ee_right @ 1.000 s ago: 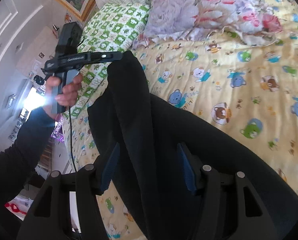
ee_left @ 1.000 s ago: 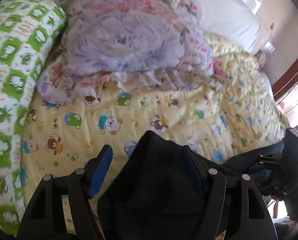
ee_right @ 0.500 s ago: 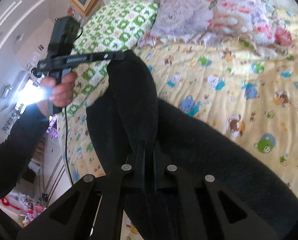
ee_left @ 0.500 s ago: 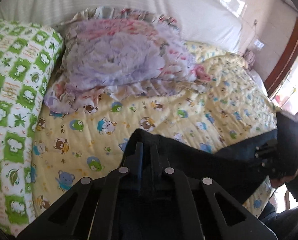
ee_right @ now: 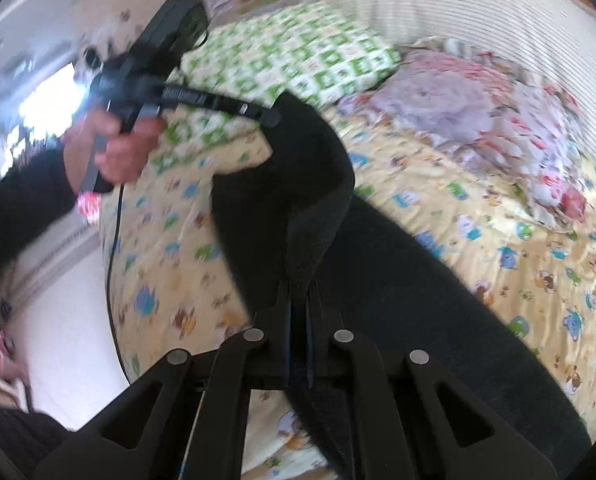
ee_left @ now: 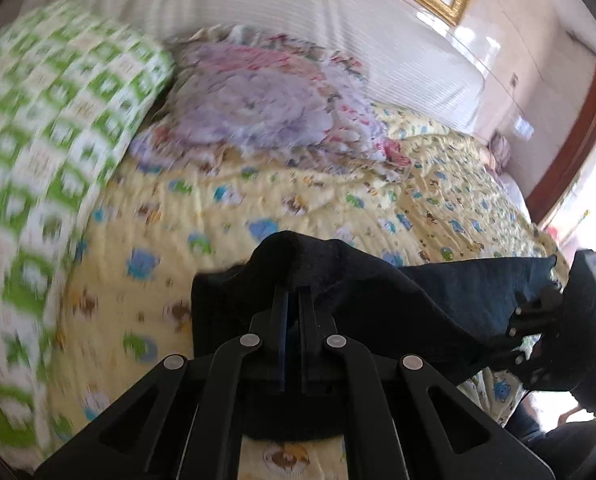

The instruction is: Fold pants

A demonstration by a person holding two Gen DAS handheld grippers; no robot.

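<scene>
Dark pants (ee_left: 377,296) hang over a yellow cartoon-print quilt (ee_left: 258,208). My left gripper (ee_left: 294,292) is shut on one edge of the pants, the cloth bunched over its fingertips. In the right wrist view the pants (ee_right: 397,292) stretch from my right gripper (ee_right: 299,288), which is shut on a fold of the fabric, up to the left gripper (ee_right: 272,118) held in a person's hand (ee_right: 118,152). The right gripper (ee_left: 537,320) also shows at the right edge of the left wrist view, gripping the far end of the cloth.
A green-and-white checked pillow (ee_left: 46,128) lies at the left of the bed, a purple floral ruffled pillow (ee_left: 266,112) beside it, with a white headboard (ee_left: 298,12) behind. A cable (ee_right: 112,264) hangs from the left gripper past the bed's edge. A wooden door frame (ee_left: 569,144) stands at right.
Both grippers have gone from open around the pants to shut on the fabric. Both have then lifted and pulled back, drawing the cloth up off the quilt; the right one has rolled.
</scene>
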